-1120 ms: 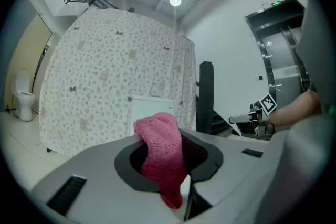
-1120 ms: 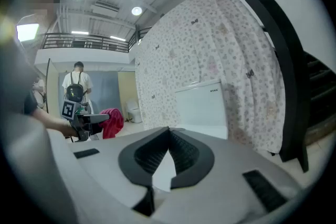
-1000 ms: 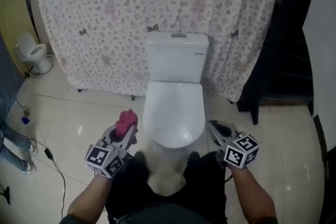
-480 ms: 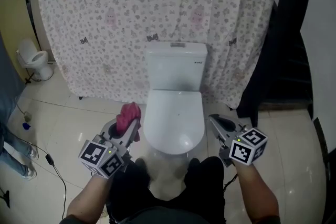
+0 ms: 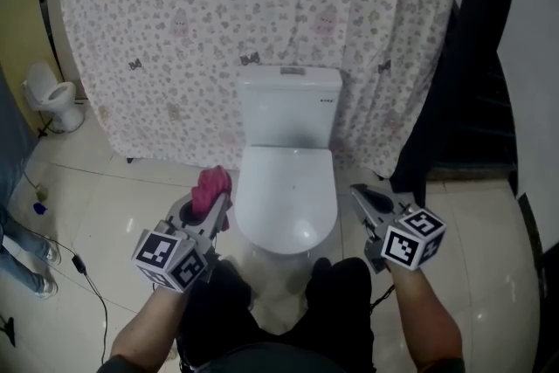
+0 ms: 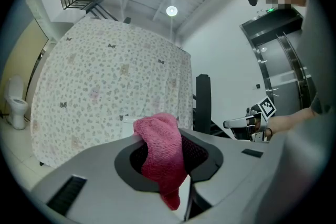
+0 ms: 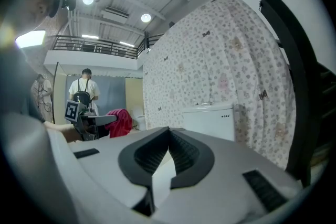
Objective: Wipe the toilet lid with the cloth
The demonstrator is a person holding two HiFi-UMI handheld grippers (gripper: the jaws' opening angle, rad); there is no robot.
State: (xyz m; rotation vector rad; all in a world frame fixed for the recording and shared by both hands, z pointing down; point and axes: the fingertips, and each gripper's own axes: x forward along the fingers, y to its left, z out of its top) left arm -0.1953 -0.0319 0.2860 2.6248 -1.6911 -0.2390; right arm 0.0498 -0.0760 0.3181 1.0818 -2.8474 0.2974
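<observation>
The left gripper (image 5: 215, 207) has its jaws squeezed tight on the fuzzy pink cloth (image 5: 212, 186), which pokes up out of them, ready to wipe. It hangs just beside the left edge of the closed white toilet lid (image 5: 288, 188), not touching it. The right gripper (image 5: 361, 195) waits on the other side, jaws pressed together with nothing in them, probably keeping out of the way. Behind the white tank (image 5: 291, 105) hangs a flowery curtain (image 5: 175, 31). Nothing sits on the lid, so the way looks free.
</observation>
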